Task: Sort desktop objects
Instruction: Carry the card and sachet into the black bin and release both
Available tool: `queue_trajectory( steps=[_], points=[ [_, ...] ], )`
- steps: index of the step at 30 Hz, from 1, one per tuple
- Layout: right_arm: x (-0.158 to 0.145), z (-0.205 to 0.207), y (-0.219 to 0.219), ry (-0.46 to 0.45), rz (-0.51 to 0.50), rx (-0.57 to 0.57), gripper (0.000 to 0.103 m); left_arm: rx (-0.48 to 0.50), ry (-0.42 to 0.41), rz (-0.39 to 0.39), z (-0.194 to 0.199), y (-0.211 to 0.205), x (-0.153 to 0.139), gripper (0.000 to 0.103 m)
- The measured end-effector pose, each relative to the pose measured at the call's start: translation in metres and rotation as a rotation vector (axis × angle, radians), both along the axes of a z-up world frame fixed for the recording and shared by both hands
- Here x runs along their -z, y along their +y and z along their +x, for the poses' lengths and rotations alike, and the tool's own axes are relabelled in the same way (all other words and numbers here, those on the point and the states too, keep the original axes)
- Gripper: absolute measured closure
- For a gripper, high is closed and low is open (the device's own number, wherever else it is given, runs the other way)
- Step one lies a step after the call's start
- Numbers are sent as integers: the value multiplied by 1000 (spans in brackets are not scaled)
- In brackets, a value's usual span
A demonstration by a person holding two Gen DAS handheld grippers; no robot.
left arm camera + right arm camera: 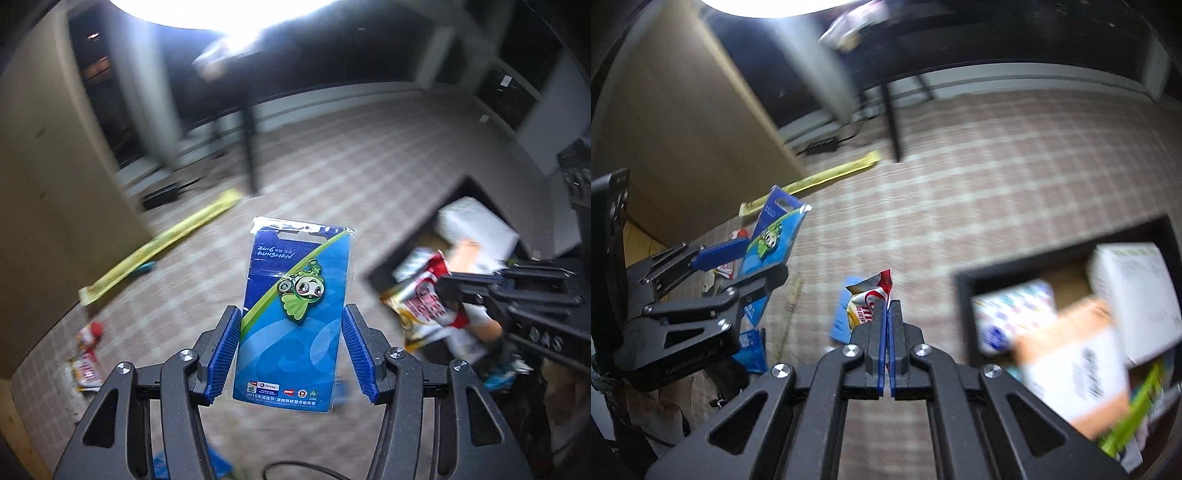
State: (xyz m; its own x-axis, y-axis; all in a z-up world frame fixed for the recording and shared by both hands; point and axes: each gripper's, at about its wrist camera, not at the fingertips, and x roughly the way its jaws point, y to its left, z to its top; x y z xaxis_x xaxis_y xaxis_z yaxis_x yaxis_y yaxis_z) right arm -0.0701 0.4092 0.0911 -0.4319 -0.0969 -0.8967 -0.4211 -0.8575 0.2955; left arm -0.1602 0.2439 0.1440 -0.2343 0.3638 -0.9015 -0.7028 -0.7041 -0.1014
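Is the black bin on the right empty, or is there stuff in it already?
Not empty. The black bin already holds several boxes, among them a white box and an orange-and-white box. How full it is cannot be told.

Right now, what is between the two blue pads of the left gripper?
In the left wrist view, a blue packaged pin card stands between the left gripper pads, held at its side edges.

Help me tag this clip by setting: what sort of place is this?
Probably a home or office room, dimly lit. A table under a checked tablecloth carries loose packets and a black bin of boxes; a dark-legged table stands beyond by a wall.
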Motion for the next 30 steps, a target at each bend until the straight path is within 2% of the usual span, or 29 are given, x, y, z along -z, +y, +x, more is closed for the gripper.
queue_trajectory(
  steps=[9,17,25,27,30],
  points=[
    [-22,115,71,34,48,221,102,234,1,64,98,104,-21,49],
    [-25,195,122,33,56,389,102,363,-30,66,153,162,-14,49],
    [-15,227,144,16,51,477,102,420,-20,36,177,194,-5,49],
    [-14,228,145,8,56,475,101,418,-21,14,179,197,-1,45],
    [-14,227,145,-5,60,489,90,392,-12,3,175,194,3,41]
  ],
)
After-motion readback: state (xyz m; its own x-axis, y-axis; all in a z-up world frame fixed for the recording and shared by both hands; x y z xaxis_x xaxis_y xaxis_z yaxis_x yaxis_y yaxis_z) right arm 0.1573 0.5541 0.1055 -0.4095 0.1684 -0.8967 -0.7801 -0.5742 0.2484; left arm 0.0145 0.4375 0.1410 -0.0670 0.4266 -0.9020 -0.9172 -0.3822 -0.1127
